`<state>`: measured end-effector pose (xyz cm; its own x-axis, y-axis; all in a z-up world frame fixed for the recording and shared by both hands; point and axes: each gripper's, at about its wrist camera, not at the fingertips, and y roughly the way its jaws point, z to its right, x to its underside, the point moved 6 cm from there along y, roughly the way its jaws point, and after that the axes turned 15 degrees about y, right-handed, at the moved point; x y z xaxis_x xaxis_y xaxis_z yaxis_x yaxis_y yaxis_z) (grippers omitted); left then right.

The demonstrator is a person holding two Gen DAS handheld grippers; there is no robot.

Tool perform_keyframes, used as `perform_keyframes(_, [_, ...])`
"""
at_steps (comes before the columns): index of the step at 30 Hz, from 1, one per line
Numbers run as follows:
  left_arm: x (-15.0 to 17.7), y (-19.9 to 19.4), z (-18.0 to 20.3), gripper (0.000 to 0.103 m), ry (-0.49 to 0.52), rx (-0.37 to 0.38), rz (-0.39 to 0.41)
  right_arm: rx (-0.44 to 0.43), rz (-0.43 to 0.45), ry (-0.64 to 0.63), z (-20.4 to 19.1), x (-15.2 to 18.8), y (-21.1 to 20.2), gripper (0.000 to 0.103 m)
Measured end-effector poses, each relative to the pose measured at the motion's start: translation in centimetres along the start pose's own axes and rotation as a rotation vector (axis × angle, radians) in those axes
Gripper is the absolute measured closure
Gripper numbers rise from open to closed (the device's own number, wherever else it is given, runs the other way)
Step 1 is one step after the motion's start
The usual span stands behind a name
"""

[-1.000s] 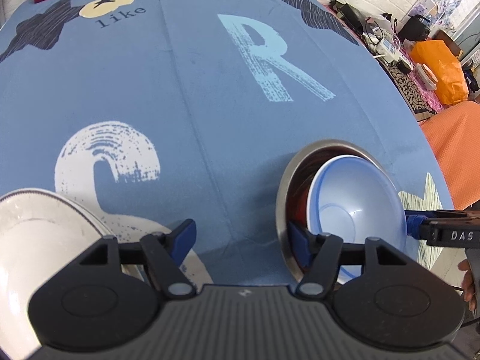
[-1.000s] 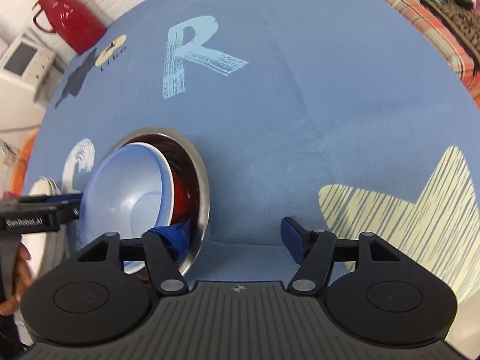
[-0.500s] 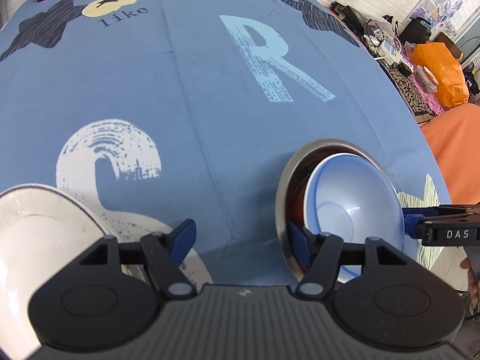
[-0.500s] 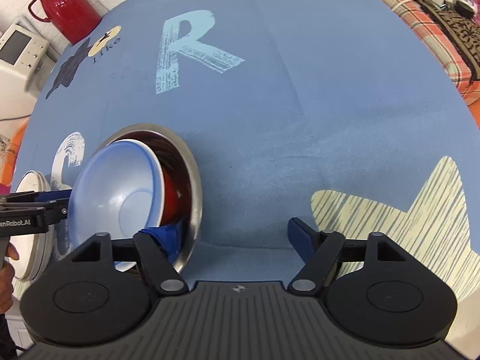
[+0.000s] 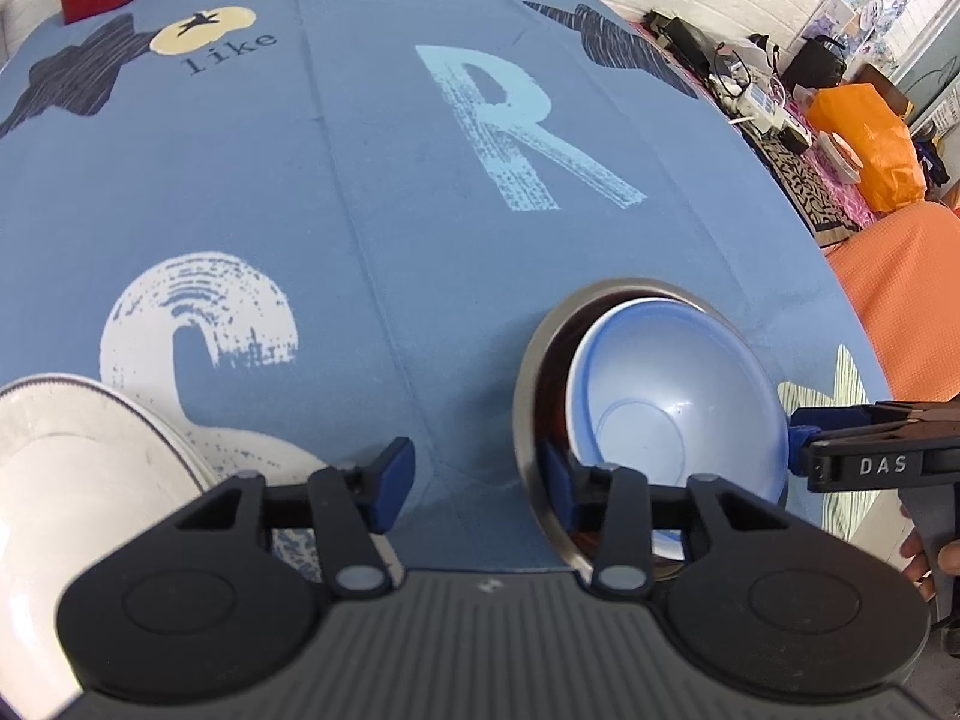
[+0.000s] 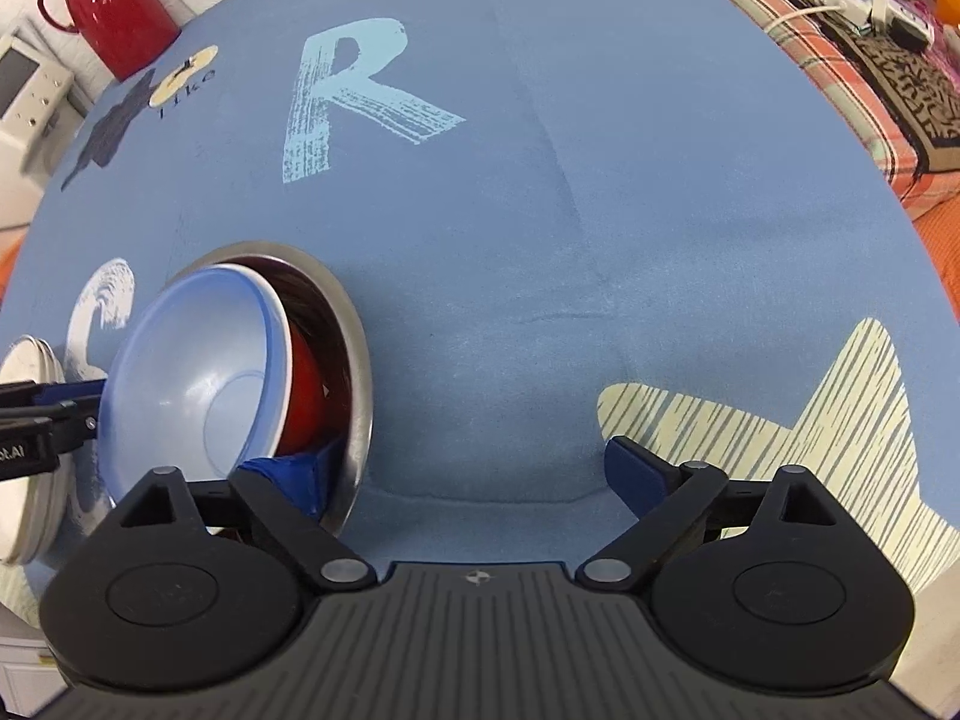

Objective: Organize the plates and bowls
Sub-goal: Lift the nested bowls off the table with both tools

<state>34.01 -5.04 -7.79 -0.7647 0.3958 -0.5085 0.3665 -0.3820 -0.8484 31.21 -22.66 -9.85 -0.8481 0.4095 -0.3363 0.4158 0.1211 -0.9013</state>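
Note:
A light blue bowl (image 5: 678, 408) (image 6: 192, 372) lies tilted inside a red bowl (image 6: 306, 396), and both rest in a steel bowl (image 5: 528, 372) (image 6: 354, 360) on the blue tablecloth. My left gripper (image 5: 474, 480) is open; its right pad reaches just inside the steel rim, its left pad stays outside. My right gripper (image 6: 474, 474) is wide open, its left pad at the steel bowl's near rim beside the red bowl. Each gripper shows in the other's view, at the blue bowl's edge: right gripper (image 5: 840, 450), left gripper (image 6: 42, 420). White plates (image 5: 78, 480) (image 6: 24, 420) sit stacked to the left.
A red thermos (image 6: 114, 6) and a white appliance (image 6: 30, 90) stand at the far left edge of the table. Beyond the right edge are an orange bag (image 5: 870, 144), cables and clutter. A hand (image 5: 924, 558) holds the right gripper's handle.
Both grippers stay open near the nested bowls. The right wrist view has drawn back slightly, and the blue bowl sits a little lower in the stack.

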Motion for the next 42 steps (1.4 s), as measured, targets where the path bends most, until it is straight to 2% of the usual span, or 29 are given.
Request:
perform_keyframes(6, [0.3,0.1,-0.5,0.059,-0.026,0.025,0.007,0.015,-0.052,-0.016,-0.1,0.0,0.1,0.022])
perform_keyframes(14, [0.8,0.3,-0.4,0.056,-0.023,0.064,-0.003,0.039,0.010,0.030,0.0,0.2,-0.8,0.022])
perform_keyframes(17, [0.7,0.3,-0.5,0.053,-0.035,0.063,-0.004,0.018,-0.028,0.067,0.6,0.0,-0.2,0.021])
perform_keyframes(23, [0.5,0.5,-0.4,0.052,-0.033,0.058,-0.012,-0.004,-0.042,-0.025,0.2,-0.1,0.0,0.019])
perform_keyframes(31, [0.6,0.5,-0.4,0.052,-0.030,0.042,-0.007,0.031,-0.042,0.002,0.1,0.3,-0.1,0.019])
perform_keyframes(34, [0.6,0.5,-0.4,0.052,-0.025,0.039,-0.007,-0.007,0.001,-0.039,-0.4,0.3,-0.6,0.032])
perform_keyframes(35, [0.7,0.6,-0.3,0.052,-0.023,0.041,-0.011,-0.053,0.005,-0.043,-0.5,0.5,-0.7,0.054])
perform_keyframes(36, [0.7,0.6,-0.3,0.051,-0.026,0.044,-0.009,-0.118,-0.001,-0.022,-0.6,0.5,-0.9,0.067])
perform_keyframes(37, [0.8,0.6,-0.3,0.050,-0.031,0.045,-0.010,-0.156,-0.005,0.010,-0.6,0.5,-0.9,0.084])
perform_keyframes(39, [0.8,0.6,-0.3,0.055,-0.034,0.061,-0.008,-0.172,0.023,-0.013,-1.3,0.7,-1.1,0.091])
perform_keyframes(42, [0.9,0.3,0.4,0.076,-0.029,0.087,0.007,-0.204,0.023,0.046,-1.3,0.8,-1.1,0.099])
